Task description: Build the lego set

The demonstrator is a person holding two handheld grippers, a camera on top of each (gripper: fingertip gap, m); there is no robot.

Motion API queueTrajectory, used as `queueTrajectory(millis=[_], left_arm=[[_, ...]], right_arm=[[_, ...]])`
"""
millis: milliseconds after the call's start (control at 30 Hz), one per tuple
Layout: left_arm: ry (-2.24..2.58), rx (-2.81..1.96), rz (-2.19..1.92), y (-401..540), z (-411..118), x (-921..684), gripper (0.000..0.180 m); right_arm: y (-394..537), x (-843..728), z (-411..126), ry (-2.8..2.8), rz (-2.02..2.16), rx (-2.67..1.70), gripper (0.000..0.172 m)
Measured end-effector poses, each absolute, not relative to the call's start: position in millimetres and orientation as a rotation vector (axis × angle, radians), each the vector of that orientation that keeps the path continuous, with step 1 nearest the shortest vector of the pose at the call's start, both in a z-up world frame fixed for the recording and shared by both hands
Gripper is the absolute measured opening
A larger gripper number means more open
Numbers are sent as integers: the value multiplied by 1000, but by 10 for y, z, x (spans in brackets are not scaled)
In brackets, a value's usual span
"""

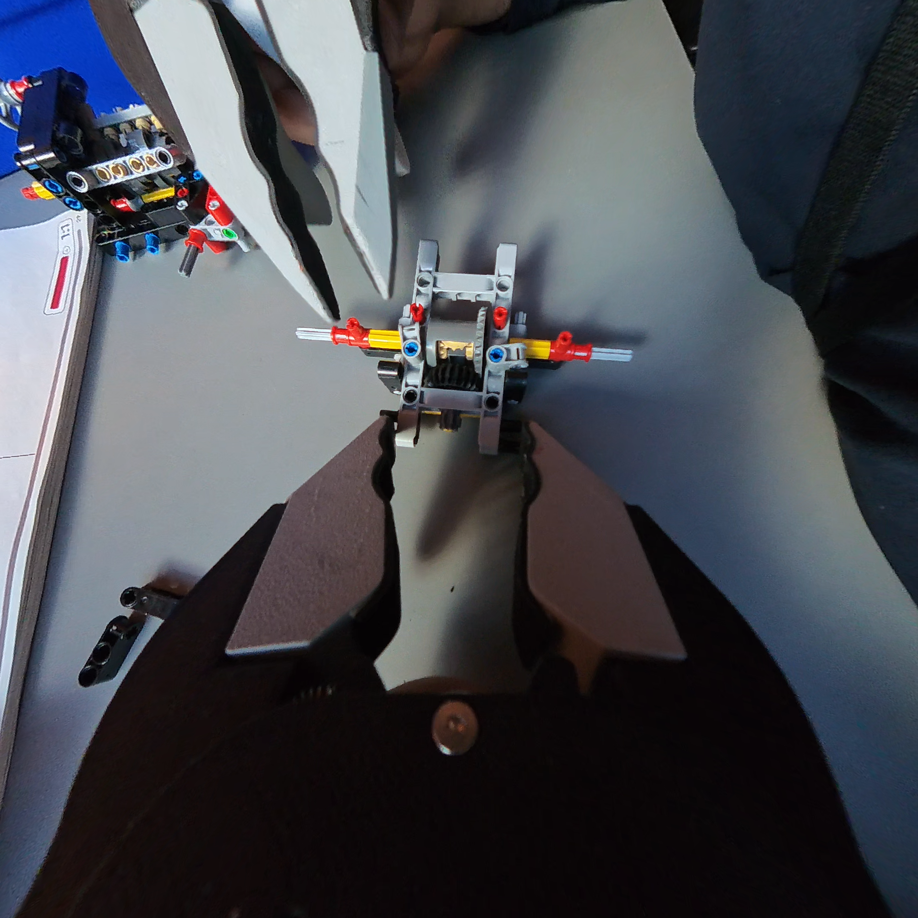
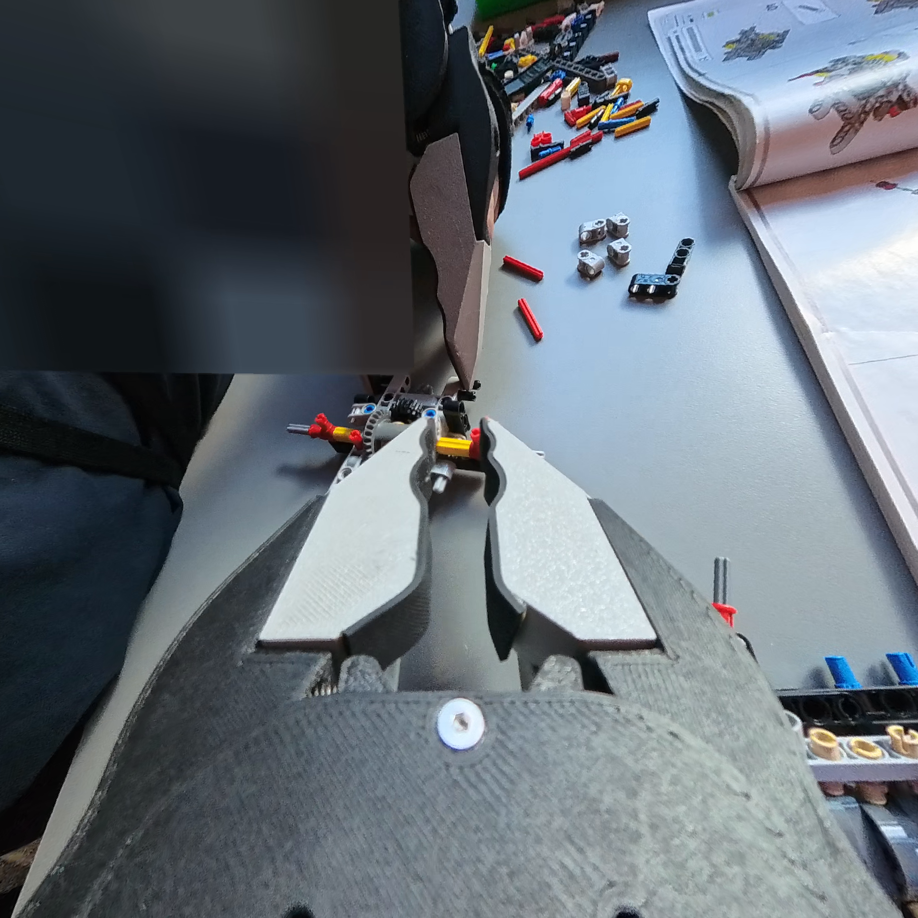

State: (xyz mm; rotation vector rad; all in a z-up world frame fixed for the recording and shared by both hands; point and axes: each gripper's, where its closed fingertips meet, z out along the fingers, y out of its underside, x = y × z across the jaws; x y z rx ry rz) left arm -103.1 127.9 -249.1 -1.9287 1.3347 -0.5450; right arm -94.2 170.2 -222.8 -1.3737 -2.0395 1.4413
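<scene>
A small grey gear assembly (image 1: 454, 347) rests on the grey table (image 1: 198, 472). A cross axle with yellow and red sleeves sticks out on both sides. My left gripper (image 1: 459, 427), with brown fingers, is shut on its near end, pads pressed against both sides. One brown finger (image 2: 457, 298) also shows in the right wrist view, its tip against the assembly (image 2: 397, 417). My right gripper (image 2: 453, 432), with grey fingers, is open. Its tips stand just over the axle's yellow and red end (image 2: 454, 445), holding nothing. In the left wrist view it (image 1: 360, 305) reaches in from the upper left.
A larger black build (image 1: 109, 174) and an open instruction booklet (image 2: 819, 99) lie nearby. Black angled beams (image 2: 655, 278), grey connectors (image 2: 603, 243), two red axles (image 2: 521, 268) and a pile of loose pieces (image 2: 571, 74) lie on the table. A person's dark clothing (image 1: 819, 149) borders the table edge. One gripper's finger ends stand about 6 cm off the other's.
</scene>
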Motion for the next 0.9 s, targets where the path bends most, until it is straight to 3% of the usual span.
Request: queueTrajectory(millis=[900], left_arm=[[1334, -1934, -537, 1286, -2501, -1036, 49]], right_arm=[[1728, -942, -2165, -1998, 1493, -1371, 6]])
